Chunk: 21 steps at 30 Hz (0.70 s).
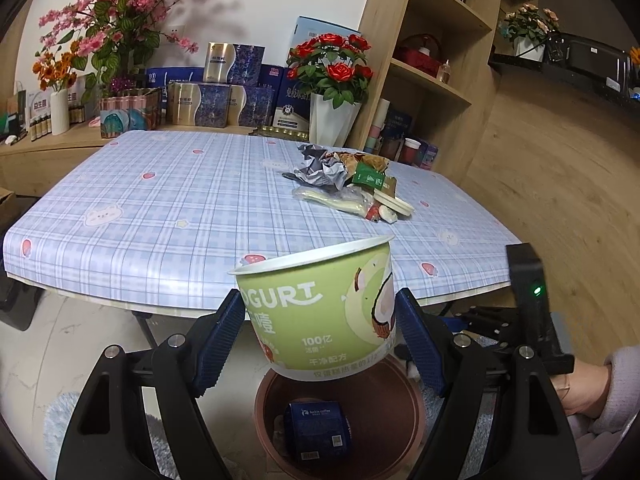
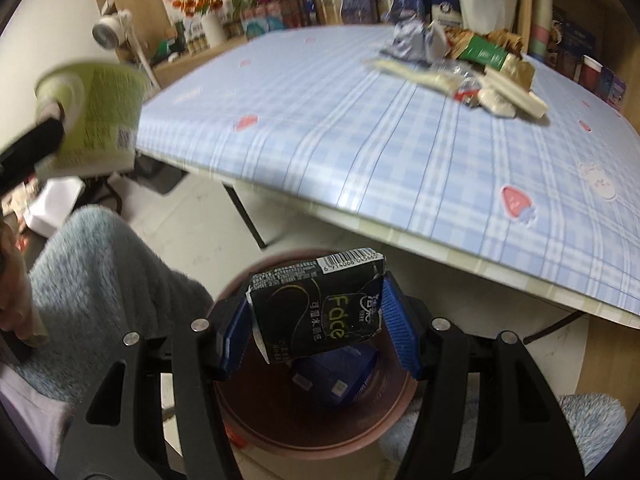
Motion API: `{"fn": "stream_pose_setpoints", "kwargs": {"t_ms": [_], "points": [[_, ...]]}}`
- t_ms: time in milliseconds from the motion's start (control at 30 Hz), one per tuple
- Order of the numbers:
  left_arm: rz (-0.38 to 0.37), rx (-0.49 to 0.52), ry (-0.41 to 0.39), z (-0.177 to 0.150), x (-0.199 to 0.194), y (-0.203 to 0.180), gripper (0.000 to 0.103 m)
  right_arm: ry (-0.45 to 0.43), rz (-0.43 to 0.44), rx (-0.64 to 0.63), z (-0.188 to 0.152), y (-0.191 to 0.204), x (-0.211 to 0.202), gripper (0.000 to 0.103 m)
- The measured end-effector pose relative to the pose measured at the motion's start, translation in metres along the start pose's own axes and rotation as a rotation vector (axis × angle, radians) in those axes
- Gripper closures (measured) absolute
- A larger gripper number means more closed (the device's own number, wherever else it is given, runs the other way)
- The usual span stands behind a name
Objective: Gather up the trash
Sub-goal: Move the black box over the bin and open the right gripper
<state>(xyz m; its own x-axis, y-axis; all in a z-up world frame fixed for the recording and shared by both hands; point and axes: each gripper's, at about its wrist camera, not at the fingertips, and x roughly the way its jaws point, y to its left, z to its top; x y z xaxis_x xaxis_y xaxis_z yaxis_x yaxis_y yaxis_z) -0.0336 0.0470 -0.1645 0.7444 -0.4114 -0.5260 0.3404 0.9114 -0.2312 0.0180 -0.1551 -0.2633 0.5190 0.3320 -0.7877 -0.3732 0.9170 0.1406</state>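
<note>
Left wrist view: green yogurt cup (image 1: 320,308) is clamped upright between the 2 blue finger pads of the left gripper (image 1: 320,320), held off the near edge of the table (image 1: 160,208) and above the brown bin (image 1: 384,408) on the floor. A dark blue Luckin coffee box (image 1: 318,430) is seen lying inside the bin. A trash pile (image 1: 352,184) (crumpled paper, wrappers, green packet) is left on the checked tablecloth toward the far right of the table. A hand in a pale sleeve (image 1: 592,384) is seen at right.

Right wrist view: black "Face" tissue pack (image 2: 316,308) is gripped by the right gripper (image 2: 316,320), pads pressed on both sides, directly over the bin (image 2: 280,436). The blue box (image 2: 340,376) is visible below. The yogurt cup (image 2: 96,112) is seen at upper left, blurred. The trash pile (image 2: 460,64) is seen on the table (image 2: 360,140).
</note>
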Motion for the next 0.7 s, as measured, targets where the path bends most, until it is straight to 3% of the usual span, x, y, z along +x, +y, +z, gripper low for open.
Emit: {"fn": "stream_pose_setpoints", "kwargs": {"t_ms": [267, 500, 600, 700], "points": [[-0.003, -0.015, 0.037, -0.005, 0.013, 0.000, 0.028, 0.114, -0.027, -0.006, -0.011, 0.003, 0.027, 0.042], [-0.009, -0.023, 0.055, -0.006, 0.019, 0.001, 0.028, 0.062, -0.032, -0.002, -0.009, 0.003, 0.021, 0.039], [-0.010, -0.027, 0.056, -0.007, 0.019, 0.002, 0.028, 0.040, -0.023, -0.008, -0.005, 0.004, 0.017, 0.027], [-0.009, -0.029, 0.057, -0.007, 0.019, 0.002, 0.028, 0.015, -0.024, -0.027, -0.004, 0.007, 0.012, 0.022]]}}
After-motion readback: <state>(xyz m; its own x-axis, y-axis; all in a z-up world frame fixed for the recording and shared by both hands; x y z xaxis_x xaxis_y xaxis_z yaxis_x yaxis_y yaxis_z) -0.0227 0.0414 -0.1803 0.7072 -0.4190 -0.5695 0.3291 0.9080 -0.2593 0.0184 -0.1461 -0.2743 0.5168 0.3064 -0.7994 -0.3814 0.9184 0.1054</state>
